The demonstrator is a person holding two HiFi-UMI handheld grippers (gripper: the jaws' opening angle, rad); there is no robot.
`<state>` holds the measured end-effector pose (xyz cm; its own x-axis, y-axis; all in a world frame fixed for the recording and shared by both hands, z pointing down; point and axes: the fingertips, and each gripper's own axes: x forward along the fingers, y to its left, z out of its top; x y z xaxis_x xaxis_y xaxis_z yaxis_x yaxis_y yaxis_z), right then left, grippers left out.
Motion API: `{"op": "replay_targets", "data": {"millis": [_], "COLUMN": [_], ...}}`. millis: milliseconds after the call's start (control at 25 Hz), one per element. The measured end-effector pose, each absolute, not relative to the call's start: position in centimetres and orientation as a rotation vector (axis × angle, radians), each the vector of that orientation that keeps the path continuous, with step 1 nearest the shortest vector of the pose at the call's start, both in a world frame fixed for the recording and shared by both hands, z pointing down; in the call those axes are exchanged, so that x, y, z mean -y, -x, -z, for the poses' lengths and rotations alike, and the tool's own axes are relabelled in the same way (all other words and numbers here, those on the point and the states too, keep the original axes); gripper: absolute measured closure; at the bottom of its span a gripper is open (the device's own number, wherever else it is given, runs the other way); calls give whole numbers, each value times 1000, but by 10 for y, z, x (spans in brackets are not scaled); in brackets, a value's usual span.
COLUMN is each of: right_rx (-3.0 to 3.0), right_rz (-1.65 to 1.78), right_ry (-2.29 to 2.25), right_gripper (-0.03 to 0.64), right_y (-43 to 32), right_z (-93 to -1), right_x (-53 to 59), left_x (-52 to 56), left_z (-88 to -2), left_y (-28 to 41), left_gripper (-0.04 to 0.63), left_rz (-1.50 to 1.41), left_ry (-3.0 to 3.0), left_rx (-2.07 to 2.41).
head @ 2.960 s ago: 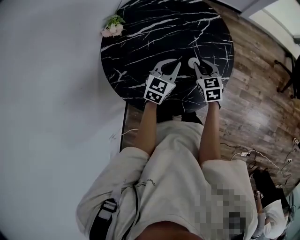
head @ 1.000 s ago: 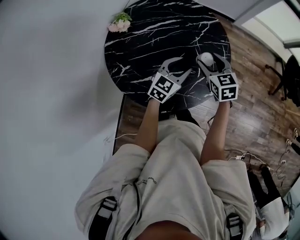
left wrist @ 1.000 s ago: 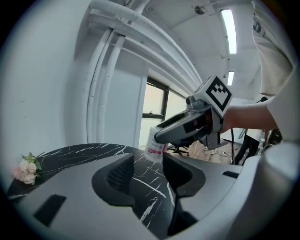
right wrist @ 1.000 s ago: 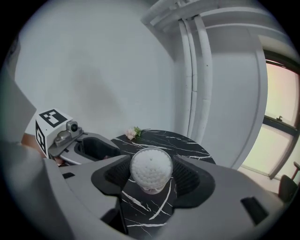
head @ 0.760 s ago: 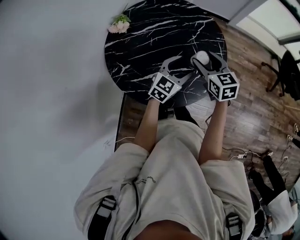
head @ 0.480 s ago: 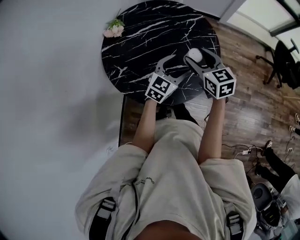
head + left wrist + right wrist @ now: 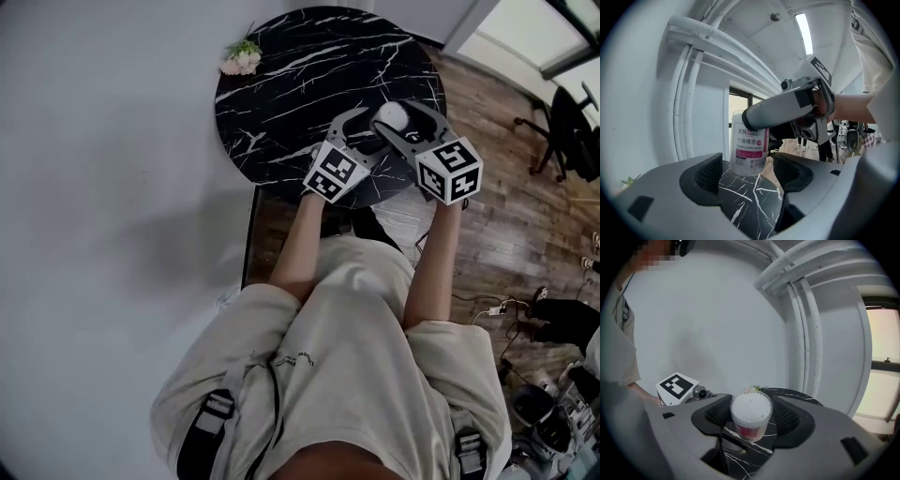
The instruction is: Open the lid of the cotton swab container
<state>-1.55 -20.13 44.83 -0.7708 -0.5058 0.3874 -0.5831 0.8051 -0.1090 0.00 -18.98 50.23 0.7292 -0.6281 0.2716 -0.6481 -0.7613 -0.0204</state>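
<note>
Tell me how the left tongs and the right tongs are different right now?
The right tongs are squeezing the cotton swab container, but the left tongs hold nothing. The left tongs are opening wide, with the container just ahead of them and untouched, while the right tongs are closed on its sides. Both are grey and are held over the black marble table.

The left gripper now sits close beside the right gripper, and its once-narrow jaws are opening wide around the cotton swab container without touching it. The right gripper, earlier just behind the container, now clamps it.
</note>
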Motion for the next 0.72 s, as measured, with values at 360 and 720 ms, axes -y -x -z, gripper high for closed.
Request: {"op": "replay_targets", "data": {"millis": [360,720], "right_rx": [2695,2749], "right_rz": [-333,-302], "right_ry": [-722,-725], "right_gripper": [327,327], "right_y": [29,25], "right_z": [-441,-437], "right_x": [185,192], "left_x": [188,198], "left_z": [-495,-490], "left_y": [-3,-9], "left_gripper": [279,325], "left_rz": [-410,-362], "left_ry": [-2888,-2871], "left_rx": [1092,1089]}}
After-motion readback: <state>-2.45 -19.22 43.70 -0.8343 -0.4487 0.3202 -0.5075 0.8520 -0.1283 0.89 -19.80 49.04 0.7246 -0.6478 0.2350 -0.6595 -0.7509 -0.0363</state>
